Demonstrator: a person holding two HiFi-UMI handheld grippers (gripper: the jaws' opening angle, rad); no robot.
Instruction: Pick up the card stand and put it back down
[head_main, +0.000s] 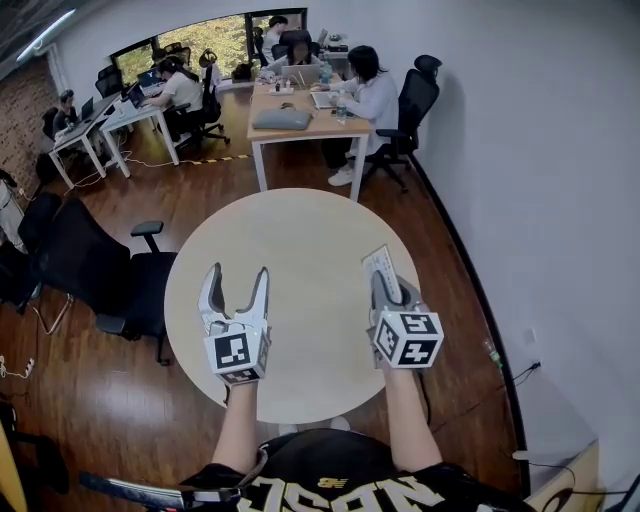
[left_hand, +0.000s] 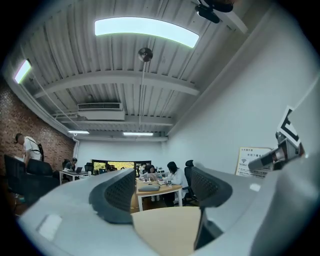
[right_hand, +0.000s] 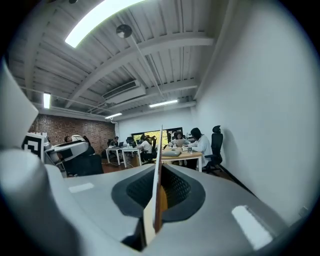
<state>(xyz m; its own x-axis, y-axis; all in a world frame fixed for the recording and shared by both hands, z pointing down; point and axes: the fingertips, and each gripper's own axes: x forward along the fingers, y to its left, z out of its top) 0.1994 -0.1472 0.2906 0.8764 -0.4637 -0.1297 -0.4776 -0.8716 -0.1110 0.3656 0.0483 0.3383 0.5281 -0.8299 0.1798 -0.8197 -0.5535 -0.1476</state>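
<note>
The card stand (head_main: 380, 262) is a thin white card panel, held off the round beige table (head_main: 300, 230) at its right side. My right gripper (head_main: 388, 290) is shut on the card stand. In the right gripper view the card stand (right_hand: 159, 165) shows edge-on, pinched between the dark pads (right_hand: 177, 187) and standing upright above them. Over the table's left part, my left gripper (head_main: 238, 276) is open with nothing between its fingers. Only the table top (left_hand: 167, 225) and the room beyond show in the gap of the left gripper (left_hand: 160, 192).
A black office chair (head_main: 135, 285) stands against the table's left edge. A wooden desk (head_main: 300, 120) with seated people is beyond the table, and more desks (head_main: 110, 120) are at the far left. A white wall (head_main: 540, 180) runs along the right.
</note>
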